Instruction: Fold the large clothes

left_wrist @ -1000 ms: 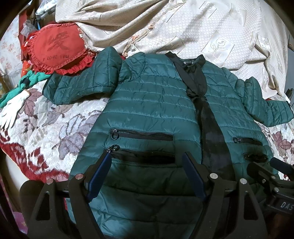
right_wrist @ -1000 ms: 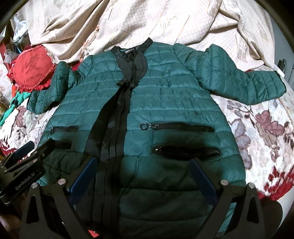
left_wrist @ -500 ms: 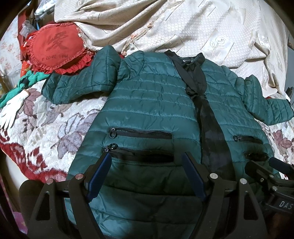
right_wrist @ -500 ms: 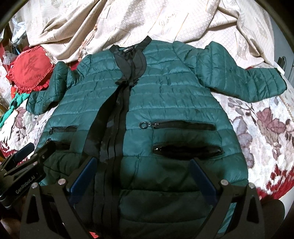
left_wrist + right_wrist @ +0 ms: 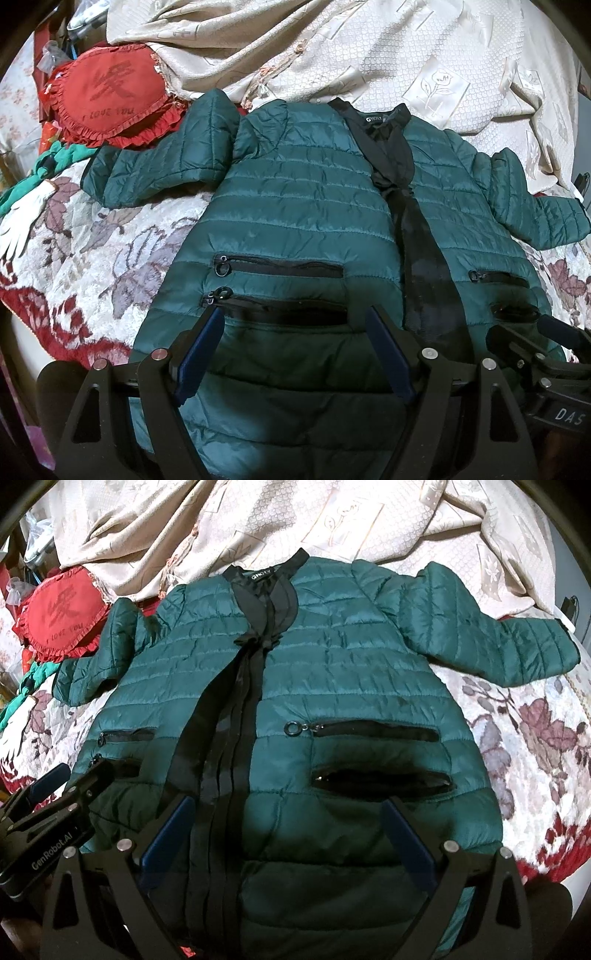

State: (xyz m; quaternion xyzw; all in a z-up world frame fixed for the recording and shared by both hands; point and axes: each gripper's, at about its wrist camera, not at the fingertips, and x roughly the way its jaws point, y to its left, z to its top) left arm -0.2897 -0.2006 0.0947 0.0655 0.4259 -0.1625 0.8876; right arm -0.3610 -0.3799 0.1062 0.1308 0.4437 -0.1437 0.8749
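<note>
- The green jacket (image 5: 295,206) lies flat and face up on the bed (image 5: 85,251), sleeves spread, collar toward the beige blanket (image 5: 406,48).
- The left gripper (image 5: 295,343) hangs over its hem, jaws spread and empty.
- The right gripper (image 5: 291,834) does likewise.
- A red pillow (image 5: 107,99) sits beside one sleeve.

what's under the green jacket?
The green jacket lies spread on a floral blanket; its collar and shoulders overlap the beige bedspread. Whatever is beneath the jacket's body is covered.
</note>
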